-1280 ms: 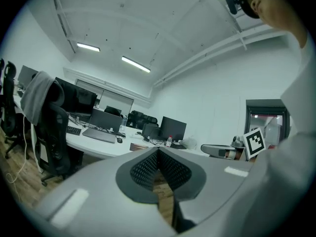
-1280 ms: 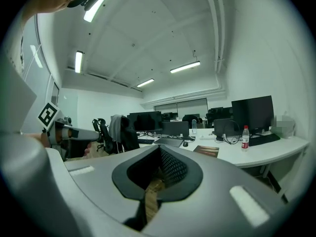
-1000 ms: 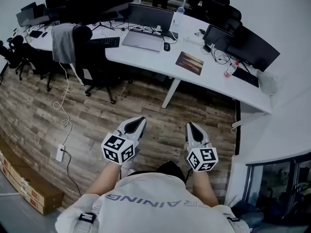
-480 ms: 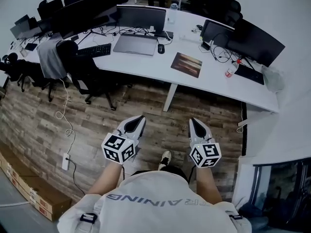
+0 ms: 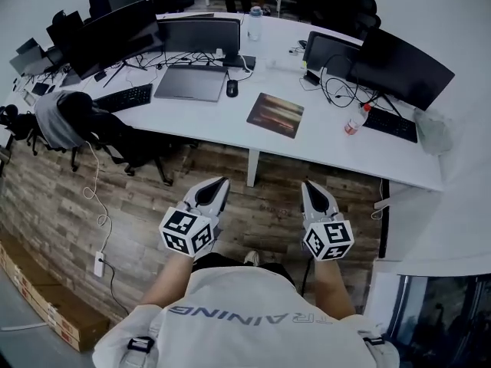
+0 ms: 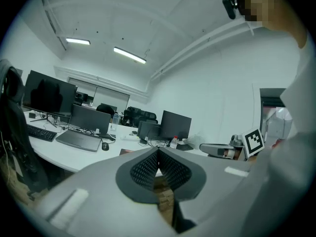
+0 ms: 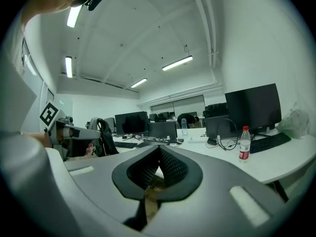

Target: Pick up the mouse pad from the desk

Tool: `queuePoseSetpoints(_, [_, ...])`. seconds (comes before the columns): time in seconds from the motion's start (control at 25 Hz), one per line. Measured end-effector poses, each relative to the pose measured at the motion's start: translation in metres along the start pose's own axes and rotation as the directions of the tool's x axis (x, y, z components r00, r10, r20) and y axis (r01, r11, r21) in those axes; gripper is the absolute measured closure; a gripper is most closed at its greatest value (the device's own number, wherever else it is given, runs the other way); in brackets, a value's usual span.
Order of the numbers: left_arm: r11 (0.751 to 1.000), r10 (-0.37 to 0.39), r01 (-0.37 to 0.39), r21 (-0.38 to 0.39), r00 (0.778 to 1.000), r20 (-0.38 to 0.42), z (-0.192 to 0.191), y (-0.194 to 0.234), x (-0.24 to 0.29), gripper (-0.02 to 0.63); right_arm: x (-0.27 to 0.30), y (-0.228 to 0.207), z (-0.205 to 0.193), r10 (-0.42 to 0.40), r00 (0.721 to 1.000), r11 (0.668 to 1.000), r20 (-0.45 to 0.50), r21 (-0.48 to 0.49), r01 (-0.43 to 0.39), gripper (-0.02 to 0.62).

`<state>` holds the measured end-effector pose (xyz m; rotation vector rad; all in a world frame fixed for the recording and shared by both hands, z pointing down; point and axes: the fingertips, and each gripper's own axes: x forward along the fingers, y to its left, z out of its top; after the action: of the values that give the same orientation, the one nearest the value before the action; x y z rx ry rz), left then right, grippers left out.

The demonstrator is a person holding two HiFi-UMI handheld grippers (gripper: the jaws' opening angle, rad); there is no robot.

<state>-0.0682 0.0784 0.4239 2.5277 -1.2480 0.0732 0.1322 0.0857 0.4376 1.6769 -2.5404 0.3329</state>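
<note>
A long white counter [image 5: 330, 153] bends across a room with a brown wooden floor [image 5: 115, 198]. Far to the left of the mouse pad [image 5: 275, 115] is a black chair [image 5: 103, 133] with a grey jacket on it. Closer on that side are a black keyboard [image 5: 126, 96], one grey laptop [image 5: 190, 83] and one dark mouse [image 5: 232, 88].

The one mouse pad lies flat near the front edge of the counter, with bare white all round it. Behind it stands a clear bottle [image 5: 255, 23]. To its right are a red-capped bottle [image 5: 353, 119] and another keyboard [image 5: 391, 123] (so two bottles, two keyboards).

In front of the pad, over open floor and well apart from the counter, are the left tongs [image 5: 217, 186] and the right tongs [image 5: 311, 190]. Both are pressed together and pinch nothing.
</note>
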Motion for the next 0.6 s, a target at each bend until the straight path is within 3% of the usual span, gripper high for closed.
queuePoseSetpoints(0.32, [1.000, 0.005, -0.005, 0.001, 0.999, -0.034, 0.001, -0.002, 0.059, 0.606, 0.023, -0.054, -0.004, -0.004, 1.000, 0.999, -0.010, 0.035, 0.004, 0.583])
queuePoseSetpoints(0.6, [0.999, -0.047, 0.048, 0.020, 0.998, -0.044, 0.011, 0.004, 0.106, 0.606, 0.045, -0.090, 0.003, -0.057, 0.998, 0.997, 0.003, 0.055, 0.056, 0.583])
